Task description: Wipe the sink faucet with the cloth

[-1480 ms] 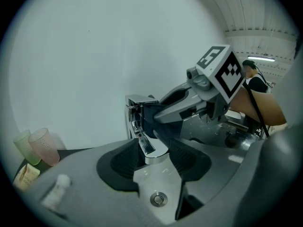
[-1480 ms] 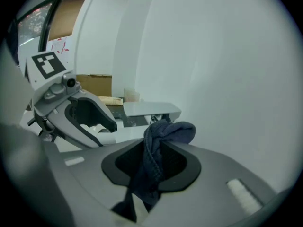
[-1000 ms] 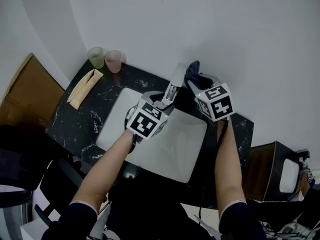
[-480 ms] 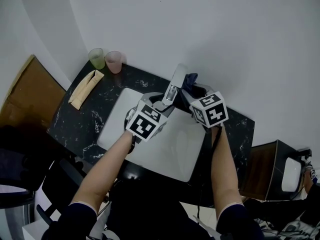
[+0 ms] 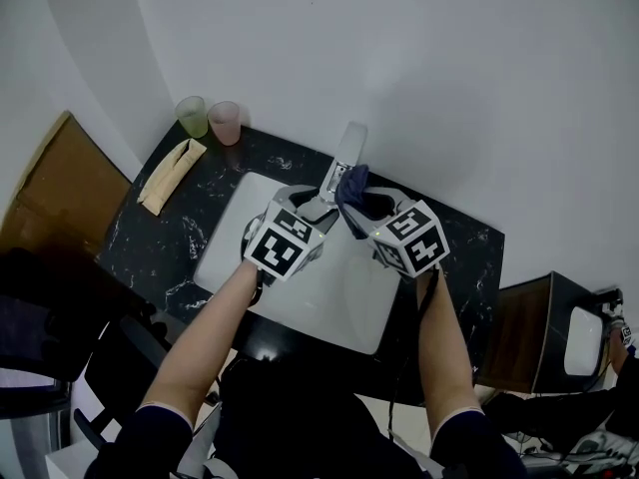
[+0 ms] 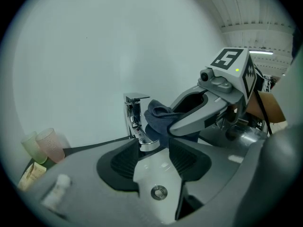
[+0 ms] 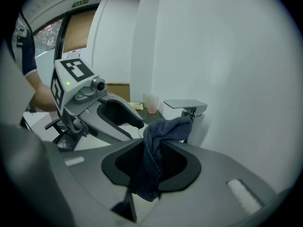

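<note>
While the right gripper [image 7: 154, 157] pinched the dark cloth [image 7: 163, 129] just right of the faucet [image 5: 345, 154] and the left gripper [image 6: 154, 148] stood wide and empty near its spout [image 6: 144, 141], a shallow pinch could have let the cloth slip mid-wipe.

Both forearms up from 6 o'clock. Left gripper [image 5: 312, 206] aims 1 o'clock, jaws apart. Right gripper [image 5: 357, 206] aims 11 o'clock, clamped on cloth [image 5: 349, 182].
</note>
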A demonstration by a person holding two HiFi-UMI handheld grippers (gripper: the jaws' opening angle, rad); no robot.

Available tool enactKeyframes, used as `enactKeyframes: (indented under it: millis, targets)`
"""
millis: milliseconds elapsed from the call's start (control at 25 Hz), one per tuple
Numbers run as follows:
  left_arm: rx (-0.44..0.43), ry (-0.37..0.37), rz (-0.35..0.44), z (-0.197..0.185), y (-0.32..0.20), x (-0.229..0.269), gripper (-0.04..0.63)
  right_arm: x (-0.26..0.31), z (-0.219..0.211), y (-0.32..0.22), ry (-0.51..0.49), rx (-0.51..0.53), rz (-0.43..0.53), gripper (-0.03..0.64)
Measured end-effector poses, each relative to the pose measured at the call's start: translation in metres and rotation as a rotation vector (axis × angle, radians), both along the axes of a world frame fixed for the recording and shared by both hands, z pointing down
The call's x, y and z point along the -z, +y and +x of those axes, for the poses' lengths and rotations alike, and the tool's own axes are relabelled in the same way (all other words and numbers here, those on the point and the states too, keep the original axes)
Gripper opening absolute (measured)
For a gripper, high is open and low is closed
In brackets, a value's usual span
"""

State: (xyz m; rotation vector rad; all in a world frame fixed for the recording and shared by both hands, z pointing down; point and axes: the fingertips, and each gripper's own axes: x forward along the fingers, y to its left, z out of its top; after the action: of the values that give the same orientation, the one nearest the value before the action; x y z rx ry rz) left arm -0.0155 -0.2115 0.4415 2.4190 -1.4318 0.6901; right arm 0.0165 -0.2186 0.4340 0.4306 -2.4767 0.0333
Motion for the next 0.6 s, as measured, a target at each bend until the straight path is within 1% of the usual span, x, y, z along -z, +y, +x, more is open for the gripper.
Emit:
enactKeyframes:
  millis: [160, 280, 440, 520, 600]
  targets:
    - [-0.006, -0.018, -0.013, 0.0, 0.008, -0.003, 0.205, 0.007, 0.002, 0.024, -0.021, 0.05, -0.006, 0.098]
    - [-0.014, -0.021, -0.02, -0.001, 0.016, -0.005, 0.204, 0.026, 0.008, 0.038, -0.041, 0.073, 0.025, 0.098]
    - [0.002, -0.013, -0.018, -0.012, 0.017, -0.005, 0.204, 0.069, 0.013, 0.042, -0.082, 0.062, 0.111, 0.098]
    - [-0.006, 0.001, -0.007, -0.015, 0.011, -0.002, 0.204, 0.097, 0.011, 0.03, -0.105, 0.029, 0.175, 0.098]
    - [-0.033, 0.019, 0.008, -0.015, 0.008, 0.002, 0.204, 0.118, 0.003, 0.013, -0.092, -0.005, 0.242, 0.098]
